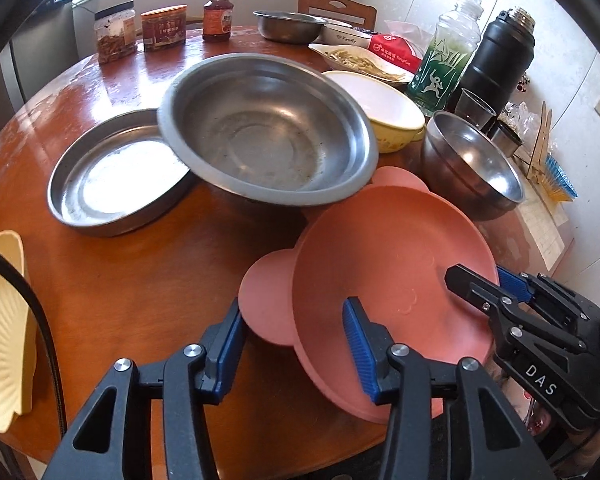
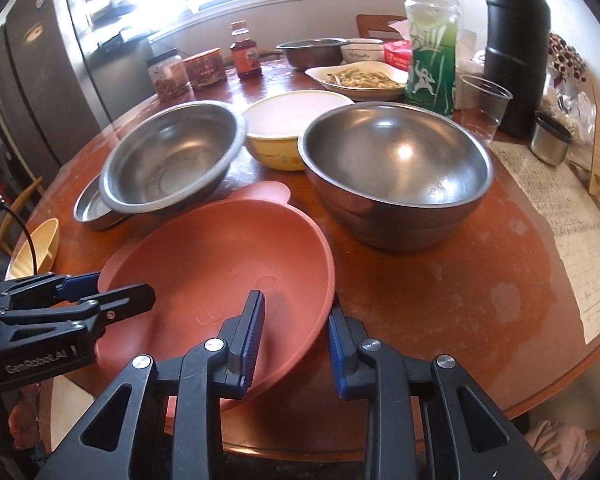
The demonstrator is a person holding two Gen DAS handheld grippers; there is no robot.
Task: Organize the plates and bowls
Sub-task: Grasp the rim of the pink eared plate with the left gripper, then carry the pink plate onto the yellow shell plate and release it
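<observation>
- Pink eared bowl (image 1: 388, 264) at the near edge of the counter (image 1: 140, 280), tilted, its near rim hanging past the counter's edge; one ear pointing to the far side, the other to the near-left.
- Left tool (image 1: 294, 340) open, straddling the near-left rim: one pad inside the bowl, the other outside, beside the near ear; no pinch visible.
- Right tool (image 2: 296, 332) also open, straddling the near-right rim, inner pad over the bowl's floor, outer pad just outside the wall; rim closer to the outer pad.
- Both tools equally near, on opposite sides of the bowl, with the ear-to-ear axis running roughly between them; likely a matter of closing on the rim where it already sits between the pads.
- Just beyond: wide steel bowl (image 1: 268, 132) leaning on a shallow steel pan (image 1: 112, 184) toward the far-left, deep steel bowl (image 1: 472, 164) to the far-right, yellow bowl (image 1: 384, 108) between and behind them.
- Probable stacking target among these; cannot tell which.
</observation>
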